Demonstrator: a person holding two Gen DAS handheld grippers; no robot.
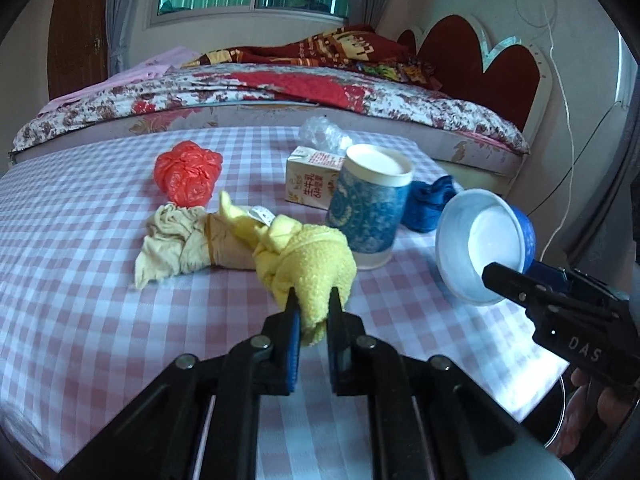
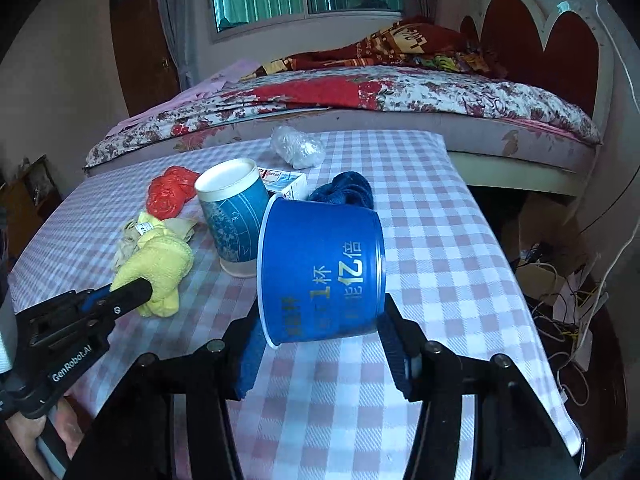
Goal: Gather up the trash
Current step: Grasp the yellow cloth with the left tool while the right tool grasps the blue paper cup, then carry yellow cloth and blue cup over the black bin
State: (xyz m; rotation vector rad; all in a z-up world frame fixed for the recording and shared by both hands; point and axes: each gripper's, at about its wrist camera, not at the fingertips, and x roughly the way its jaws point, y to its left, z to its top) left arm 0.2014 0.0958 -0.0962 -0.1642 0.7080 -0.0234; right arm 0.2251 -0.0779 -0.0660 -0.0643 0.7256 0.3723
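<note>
Behind the pink-and-white checked cloth surface (image 1: 100,248) stands a bed with a floral quilt (image 1: 280,88) and a red heart-shaped headboard (image 1: 488,64), its far side cut off by the round edge of both views. On the surface, the tall blue patterned paper cup with a white rim (image 1: 368,208) hides much of the small cream milk carton (image 1: 310,182) behind it, and in the right wrist view only a corner of that carton shows. The left gripper (image 1: 314,308) has its jaws clenched on the near end of the fluffy yellow cloth (image 1: 308,256), which hangs bunched between the blue pads; its far end lies against a crumpled beige rag (image 1: 180,240). The right gripper (image 2: 324,332) grasps the short blue paper cup with gold printing (image 2: 320,272), tipped on its side with its white inside turned towards the left wrist camera; its jaws stand about half apart, pressing the cup's wall from either side. Whether the cup is clear of the surface cannot be told. Further back sit a crinkled red plastic bag (image 1: 188,172), a dark blue fuzzy cloth (image 2: 348,192) partly hidden behind the held cup, and a wad of clear plastic film (image 2: 296,148) near the far edge. Tangled cables on the floor (image 2: 560,304) at the right are too dim to make out.
</note>
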